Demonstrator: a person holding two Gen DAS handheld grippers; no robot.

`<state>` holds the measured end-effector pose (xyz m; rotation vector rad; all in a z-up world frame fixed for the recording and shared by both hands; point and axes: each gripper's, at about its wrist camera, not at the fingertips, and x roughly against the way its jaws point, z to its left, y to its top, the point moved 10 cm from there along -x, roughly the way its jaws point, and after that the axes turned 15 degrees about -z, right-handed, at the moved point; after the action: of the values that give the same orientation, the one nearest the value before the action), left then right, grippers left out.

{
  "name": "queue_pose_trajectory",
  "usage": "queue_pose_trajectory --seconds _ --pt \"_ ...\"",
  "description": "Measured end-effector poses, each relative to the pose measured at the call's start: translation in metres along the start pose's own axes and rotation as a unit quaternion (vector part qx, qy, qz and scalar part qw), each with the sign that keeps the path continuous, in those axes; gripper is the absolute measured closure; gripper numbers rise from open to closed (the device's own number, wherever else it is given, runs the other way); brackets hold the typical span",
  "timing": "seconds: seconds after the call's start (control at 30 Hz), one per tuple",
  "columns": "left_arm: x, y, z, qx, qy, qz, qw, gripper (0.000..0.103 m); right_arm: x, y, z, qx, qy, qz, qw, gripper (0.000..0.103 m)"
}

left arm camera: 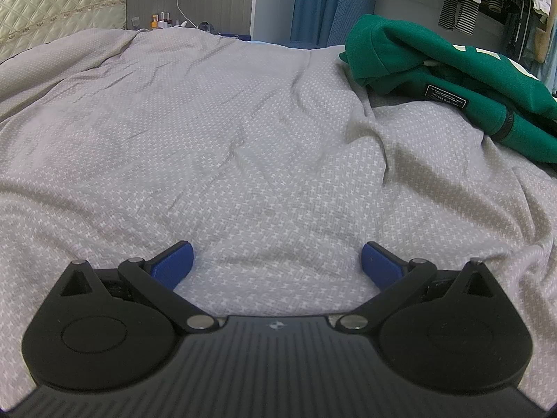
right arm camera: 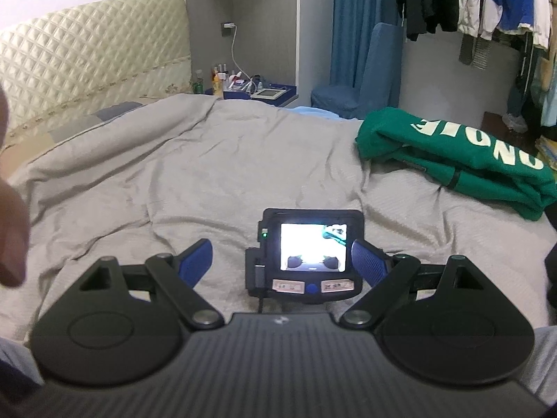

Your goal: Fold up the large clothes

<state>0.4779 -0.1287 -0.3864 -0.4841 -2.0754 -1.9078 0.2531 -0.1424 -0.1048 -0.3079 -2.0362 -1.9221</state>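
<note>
While a grey quilt point(left arm camera: 216, 139) covers the whole bed, a green hoodie point(left arm camera: 452, 80) lies folded in a loose heap at its far right side, white lettering on top, well apart from both tongs. Beyond it, clothes point(right arm camera: 487, 3) hang on a rail. Nearer, the left gripper point(left arm camera: 276, 261) rests low over bare quilt, jaws wide apart and empty. The right gripper point(right arm camera: 282, 261), likewise spread and holding nothing, looks down on the other tool's lit screen point(right arm camera: 313, 247).
</note>
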Motion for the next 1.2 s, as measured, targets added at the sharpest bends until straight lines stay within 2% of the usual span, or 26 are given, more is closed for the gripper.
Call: queue_pose_trajectory --seconds 0.27,0.53,1.2 --pt "0.0 0.0 0.0 0.0 0.0 0.0 1.0 0.0 0.002 0.001 -0.013 -0.012 -0.024 0.009 1.0 0.014" --pt "0.0 0.0 0.0 0.0 0.0 0.0 1.0 0.0 0.009 0.002 -0.015 -0.015 -0.016 0.008 1.0 0.014" --pt "0.001 0.0 0.001 0.001 -0.001 0.0 1.0 0.0 0.026 0.015 -0.016 -0.013 -0.031 -0.032 0.999 0.014"
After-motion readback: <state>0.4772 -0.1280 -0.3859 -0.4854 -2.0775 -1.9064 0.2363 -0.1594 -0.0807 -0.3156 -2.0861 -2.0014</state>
